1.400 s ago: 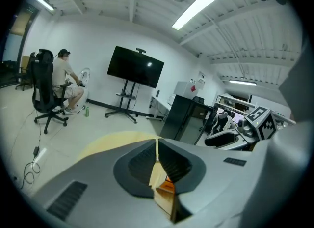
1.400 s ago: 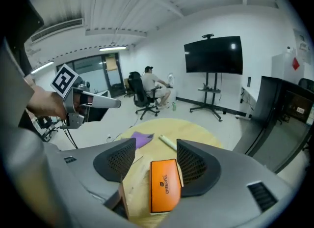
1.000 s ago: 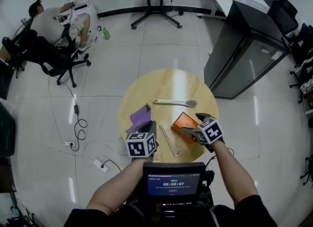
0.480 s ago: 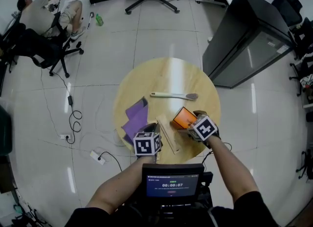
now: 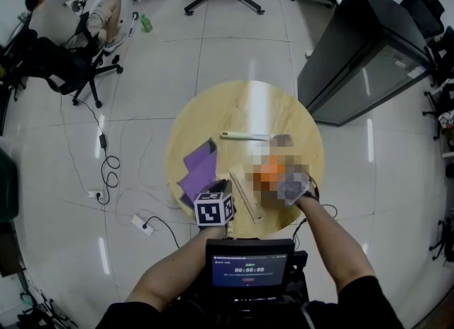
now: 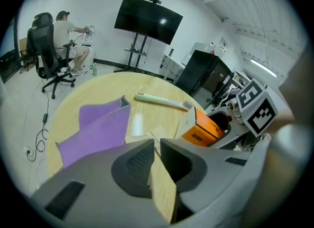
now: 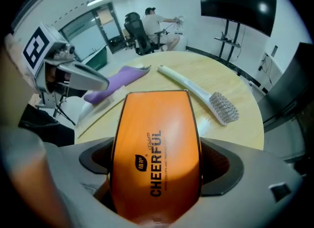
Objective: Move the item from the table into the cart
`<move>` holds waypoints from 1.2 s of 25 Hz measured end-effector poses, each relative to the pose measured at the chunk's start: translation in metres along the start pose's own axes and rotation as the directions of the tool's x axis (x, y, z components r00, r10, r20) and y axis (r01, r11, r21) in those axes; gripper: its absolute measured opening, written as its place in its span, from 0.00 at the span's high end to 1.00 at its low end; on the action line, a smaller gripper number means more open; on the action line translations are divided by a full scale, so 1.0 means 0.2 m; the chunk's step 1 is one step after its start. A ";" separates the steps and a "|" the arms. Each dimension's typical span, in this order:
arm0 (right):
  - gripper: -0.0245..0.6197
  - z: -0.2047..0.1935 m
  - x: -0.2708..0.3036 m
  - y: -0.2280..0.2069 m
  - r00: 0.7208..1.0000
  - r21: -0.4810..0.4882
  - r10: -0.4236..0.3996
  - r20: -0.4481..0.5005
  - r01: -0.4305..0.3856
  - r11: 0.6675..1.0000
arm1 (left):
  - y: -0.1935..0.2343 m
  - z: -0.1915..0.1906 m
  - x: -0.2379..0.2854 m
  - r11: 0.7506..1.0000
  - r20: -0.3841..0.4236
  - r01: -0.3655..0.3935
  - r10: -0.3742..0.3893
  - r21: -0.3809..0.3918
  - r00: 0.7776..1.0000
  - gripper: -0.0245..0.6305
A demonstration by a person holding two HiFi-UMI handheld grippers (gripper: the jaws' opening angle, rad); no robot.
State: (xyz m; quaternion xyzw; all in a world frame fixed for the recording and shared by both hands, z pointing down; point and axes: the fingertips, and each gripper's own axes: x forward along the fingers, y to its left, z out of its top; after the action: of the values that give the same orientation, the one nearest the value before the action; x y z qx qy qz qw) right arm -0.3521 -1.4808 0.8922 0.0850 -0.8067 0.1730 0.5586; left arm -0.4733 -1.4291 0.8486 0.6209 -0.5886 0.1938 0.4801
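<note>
An orange box (image 7: 157, 124) lies on the round wooden table (image 5: 213, 118), at its near right. My right gripper (image 7: 158, 165) straddles the box; its jaws have just been opening and stand wide, a pad at either side of it. In the head view a mosaic patch covers both. The left gripper view shows the box (image 6: 203, 126) flat on the table. My left gripper (image 6: 156, 146) is low over the near end of a thin wooden strip (image 5: 245, 196). Its jaws are nearly together, with light wood showing in the slit between them.
A pale brush (image 5: 252, 136) lies across the table's middle and a purple cloth (image 5: 200, 171) at its left. On the floor are cables and a power strip (image 5: 142, 221). A black cabinet (image 5: 362, 51) stands at the right. A person sits in a chair (image 5: 57, 30) far left.
Both grippers have sunk toward the table. The right one has come down around the orange box; the left has dropped beside the wooden strip.
</note>
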 end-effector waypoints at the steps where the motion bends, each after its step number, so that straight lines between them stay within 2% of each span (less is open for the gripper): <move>1: 0.19 -0.03 0.03 -0.02 0.999 -0.017 -0.014 -0.039 0.013 1.000 | 0.00 0.00 0.02 1.000 -0.003 0.001 -0.001 -0.001 1.000 0.89; 4: 0.19 -0.07 0.10 -0.06 0.992 -0.043 -0.045 -0.121 0.041 0.998 | 0.03 0.01 0.06 1.000 -0.008 0.008 -0.008 -0.002 1.000 0.89; 8: 0.23 -0.08 0.13 -0.06 0.985 -0.052 -0.027 -0.169 0.018 0.998 | 0.04 0.02 0.08 1.000 -0.008 0.011 -0.011 -0.012 1.000 0.89; 12: 0.27 -0.06 0.11 -0.08 0.982 -0.091 -0.088 -0.168 0.073 0.993 | 0.05 0.04 0.06 1.000 0.003 0.011 -0.011 -0.023 1.000 0.89; 16: 0.31 -0.06 0.11 -0.06 0.989 -0.090 -0.057 -0.133 0.046 0.995 | 0.05 0.07 0.04 1.000 0.030 0.017 -0.016 -0.022 0.999 0.89; 18: 0.33 -0.07 0.08 -0.05 0.993 -0.055 -0.047 -0.106 0.041 0.998 | 0.02 0.08 0.00 0.999 0.047 0.035 -0.035 0.006 0.998 0.89; 22: 0.34 0.00 -0.07 0.00 0.999 0.027 -0.024 0.026 0.023 0.999 | -0.09 0.14 -0.12 0.995 0.097 0.065 -0.072 0.077 0.993 0.89; 26: 0.34 0.05 -0.37 0.02 0.989 0.109 -0.081 0.125 0.068 0.992 | -0.21 0.25 -0.31 0.989 0.184 0.084 -0.106 0.120 0.977 0.89; 30: 0.34 0.09 -0.75 0.10 0.965 0.159 -0.141 0.222 0.107 0.981 | -0.38 0.37 -0.58 0.979 0.264 0.102 -0.147 0.175 0.953 0.89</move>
State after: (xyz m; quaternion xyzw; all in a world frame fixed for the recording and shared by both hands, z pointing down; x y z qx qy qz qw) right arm -0.3205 -1.4781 0.7425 0.1958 -0.8448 0.1849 0.4624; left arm -0.4544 -1.4379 0.6930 0.7142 -0.5919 0.1213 0.3534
